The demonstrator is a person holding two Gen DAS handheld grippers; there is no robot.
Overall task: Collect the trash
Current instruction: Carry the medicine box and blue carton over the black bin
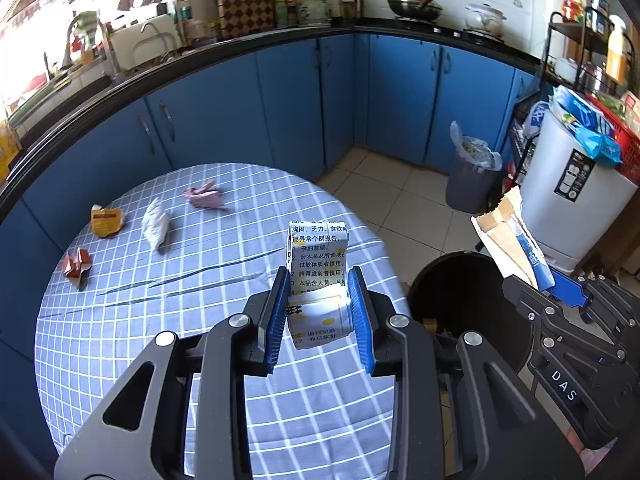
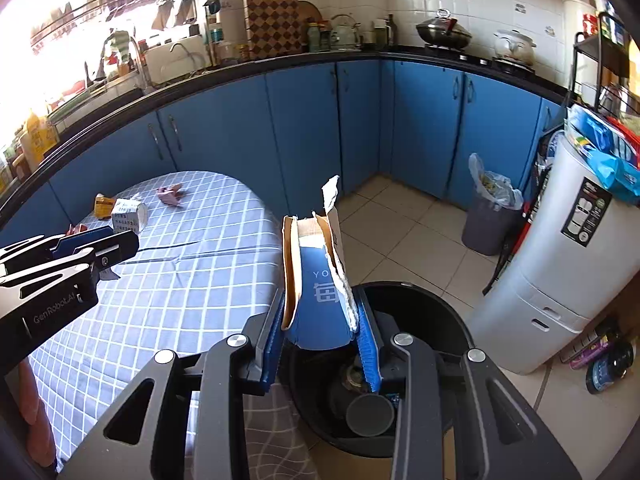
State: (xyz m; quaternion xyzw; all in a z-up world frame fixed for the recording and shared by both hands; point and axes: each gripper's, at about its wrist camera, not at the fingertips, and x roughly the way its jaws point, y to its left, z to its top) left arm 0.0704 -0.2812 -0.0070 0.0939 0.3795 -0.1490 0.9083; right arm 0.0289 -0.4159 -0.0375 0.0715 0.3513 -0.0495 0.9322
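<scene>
In the left wrist view my left gripper [image 1: 320,284] is shut on a white and yellow medicine box [image 1: 316,252], held above the edge of the checked table [image 1: 200,320]. Beside the table stands a black bin [image 1: 448,280]; my right gripper [image 1: 560,292] holds a torn blue and brown carton [image 1: 508,236] over it. In the right wrist view the right gripper [image 2: 320,312] is shut on that carton [image 2: 316,268] above the bin [image 2: 432,296]. The left gripper [image 2: 100,246] and its box [image 2: 128,216] are at the left. On the table lie an orange wrapper [image 1: 106,221], white crumpled paper [image 1: 156,224], pink paper [image 1: 204,197] and a red wrapper [image 1: 77,267].
A grey bin with a plastic liner [image 1: 472,184] stands on the tiled floor by the blue cabinets [image 1: 224,120]. A white appliance [image 1: 568,208] with bags on top is at the right. The black bin holds some items, among them a dark cup [image 2: 370,414].
</scene>
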